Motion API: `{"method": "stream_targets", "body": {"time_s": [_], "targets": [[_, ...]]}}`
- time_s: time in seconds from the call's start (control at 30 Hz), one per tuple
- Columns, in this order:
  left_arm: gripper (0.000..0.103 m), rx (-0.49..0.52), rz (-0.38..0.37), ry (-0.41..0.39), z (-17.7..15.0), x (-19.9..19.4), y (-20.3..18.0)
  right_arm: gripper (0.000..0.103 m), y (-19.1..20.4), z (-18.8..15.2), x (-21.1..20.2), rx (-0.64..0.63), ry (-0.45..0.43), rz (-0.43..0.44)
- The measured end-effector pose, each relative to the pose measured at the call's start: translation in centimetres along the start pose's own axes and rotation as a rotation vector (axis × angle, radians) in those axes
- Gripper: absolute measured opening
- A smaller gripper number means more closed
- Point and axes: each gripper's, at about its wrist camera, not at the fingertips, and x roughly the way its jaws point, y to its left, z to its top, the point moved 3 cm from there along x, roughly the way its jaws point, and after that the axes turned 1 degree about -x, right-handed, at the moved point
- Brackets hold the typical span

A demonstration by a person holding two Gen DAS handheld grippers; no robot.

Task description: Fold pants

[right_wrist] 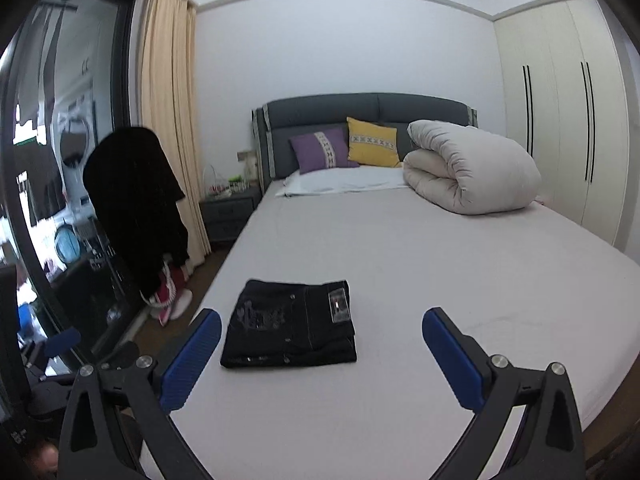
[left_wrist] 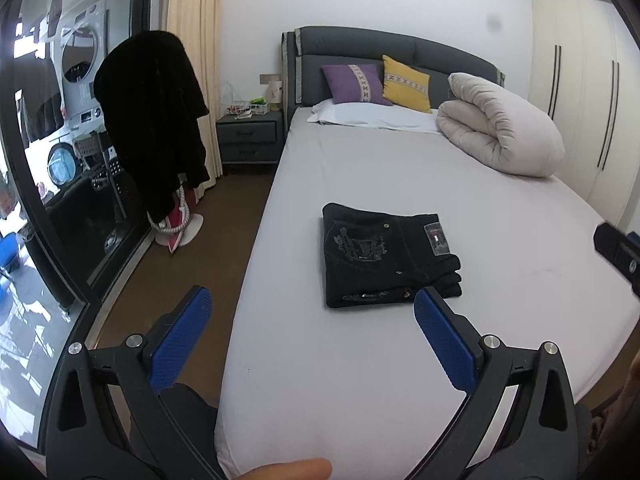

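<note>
Left wrist view: the left hand-held gripper (left_wrist: pixel 312 300) is spread wide and holds nothing. The pants (left_wrist: pixel 390 260) lie folded on the bed (left_wrist: pixel 400 360), near its left edge.

Right wrist view: the right hand-held gripper (right_wrist: pixel 322 320) is also spread and empty (the fold seems finished), so withdrawing without touching the stack is best; the bed is free on the right.

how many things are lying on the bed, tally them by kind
Folded black pants: 1
Square cushions, one purple, one yellow: 2
Flat white pillow: 1
Rolled cream duvet: 1
Total: 5 things on the grey bed sheet
</note>
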Motion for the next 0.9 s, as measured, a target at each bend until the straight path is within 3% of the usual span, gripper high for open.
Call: {"method": "stream_targets", "body": {"time_s": [0.37,0.9], "targets": [[0.103,-0.013,0.024,0.107,-2.1,6.0,0.7,0.103,1.1,-3.6,3.6,-0.011,0.131,0.019],[0.103,0.006,0.028,0.149,-3.7,9.8,0.1,0.103,-0.1,-5.2,5.2,0.003,0.185,0.008]]}}
